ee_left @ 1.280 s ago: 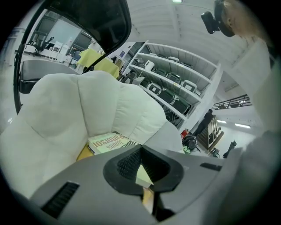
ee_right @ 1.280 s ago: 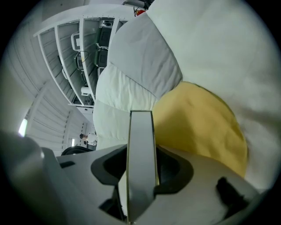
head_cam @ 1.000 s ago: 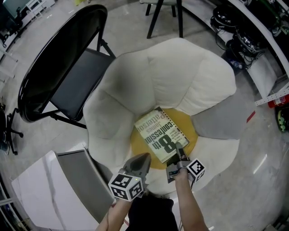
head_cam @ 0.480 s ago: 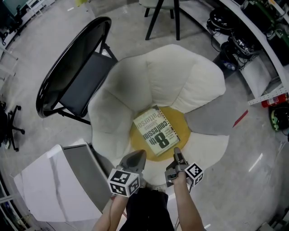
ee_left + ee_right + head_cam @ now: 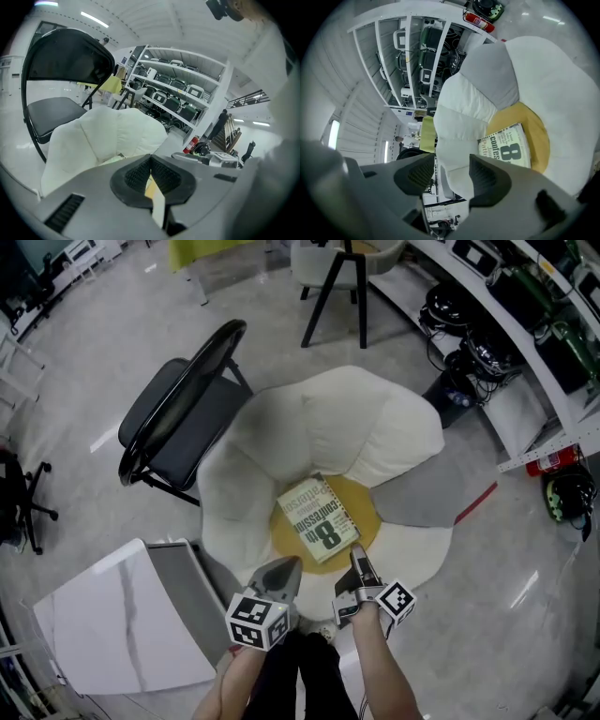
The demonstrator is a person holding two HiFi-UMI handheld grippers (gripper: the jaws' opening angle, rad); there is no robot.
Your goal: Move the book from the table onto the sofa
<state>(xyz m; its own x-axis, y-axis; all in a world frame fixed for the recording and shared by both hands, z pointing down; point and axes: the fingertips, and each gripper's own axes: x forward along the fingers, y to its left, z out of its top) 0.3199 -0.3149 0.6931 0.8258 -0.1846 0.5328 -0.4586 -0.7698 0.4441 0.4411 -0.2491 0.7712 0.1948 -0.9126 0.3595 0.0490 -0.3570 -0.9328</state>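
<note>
Book lies flat, cover up, on the yellow centre of the white flower-shaped sofa. Long axis runs diagonally from far left to near right, big "8" at the near-right end.

Right tongs are just near of the book, not touching; jaws apart, have just been closing a little, nothing between them. Left tongs are closed together, near-left of the book.

A second ago the right tongs were at the book's near edge; now both are drawn back clear. Book is unmoved.

Left gripper closed; right narrowing, empty
</note>
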